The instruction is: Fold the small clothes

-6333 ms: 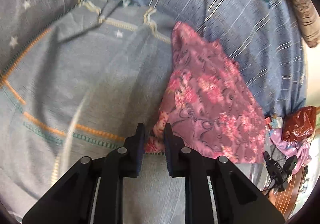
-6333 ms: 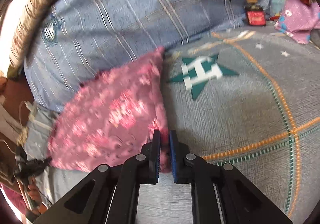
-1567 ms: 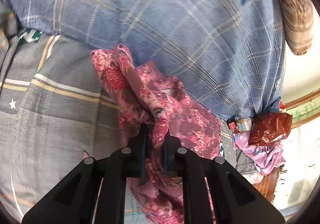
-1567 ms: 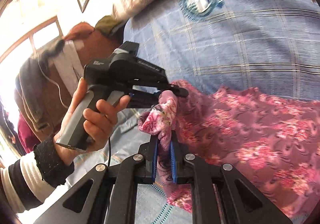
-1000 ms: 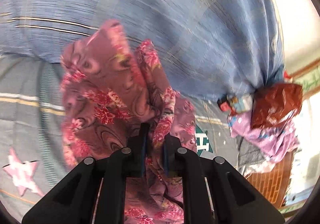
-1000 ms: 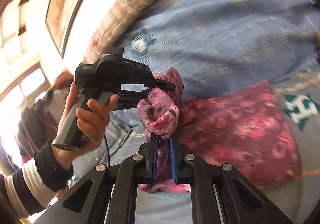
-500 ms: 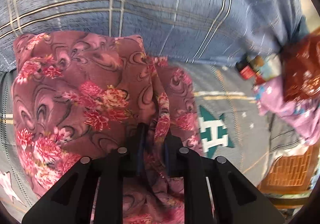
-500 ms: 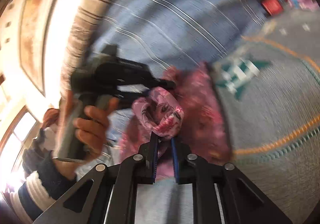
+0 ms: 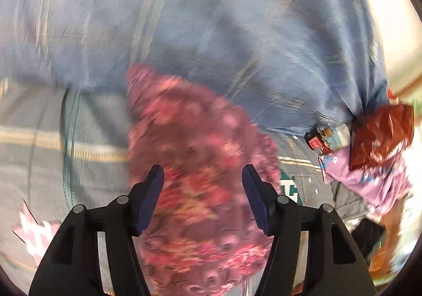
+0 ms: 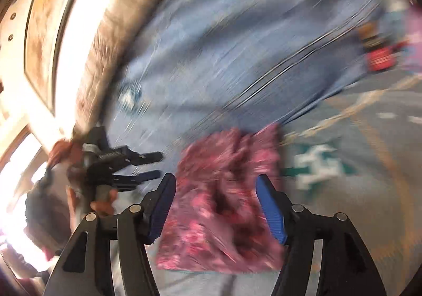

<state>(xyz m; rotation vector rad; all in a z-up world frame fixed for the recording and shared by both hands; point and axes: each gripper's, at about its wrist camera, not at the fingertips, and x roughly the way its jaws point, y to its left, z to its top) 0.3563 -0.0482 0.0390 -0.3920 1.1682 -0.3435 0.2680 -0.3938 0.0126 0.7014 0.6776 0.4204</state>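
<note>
1. Left wrist view puts the pink floral cotton garment [image 9: 195,158] flat on the grey bedsheet with orange and teal stripes [image 9: 34,164]; it lies close under the left gripper [image 9: 203,177] and runs away from it toward the far side, where its far edge meets the blue checked blanket [image 9: 211,32].
2. Both jaws of the left gripper are opening and stand well apart; the cloth shows between them, but lower down on the bed, and the pads press on nothing.
3. Right wrist view shows the same garment [image 10: 224,198] as a blurred, roughly square packet just ahead of the right gripper [image 10: 213,190]; its jaws too are opening and wide, with the cloth seen between them yet not pinched.
4. The relation that counts for the coming move: the garment lies straight ahead of and below both claws; its long axis seems to run near to far in the left view, though blur makes this only a judgement; neither hand is plainly the nearer; in the right view the left gripper [image 10: 147,164] hangs off the cloth's left edge, apart from it.
5. Judged from this, a fold looks just laid down and released; whether another fold is needed I cannot tell.
6. Outward: a teal and white star-shaped print [image 10: 319,166] sits on the sheet just right of the garment; a crinkled red bag [image 9: 382,135] and lilac cloth [image 9: 364,174] lie well apart at the right.
7. Writing: the star print holds a blocky white mark, too blurred to read; nothing else is legible.
</note>
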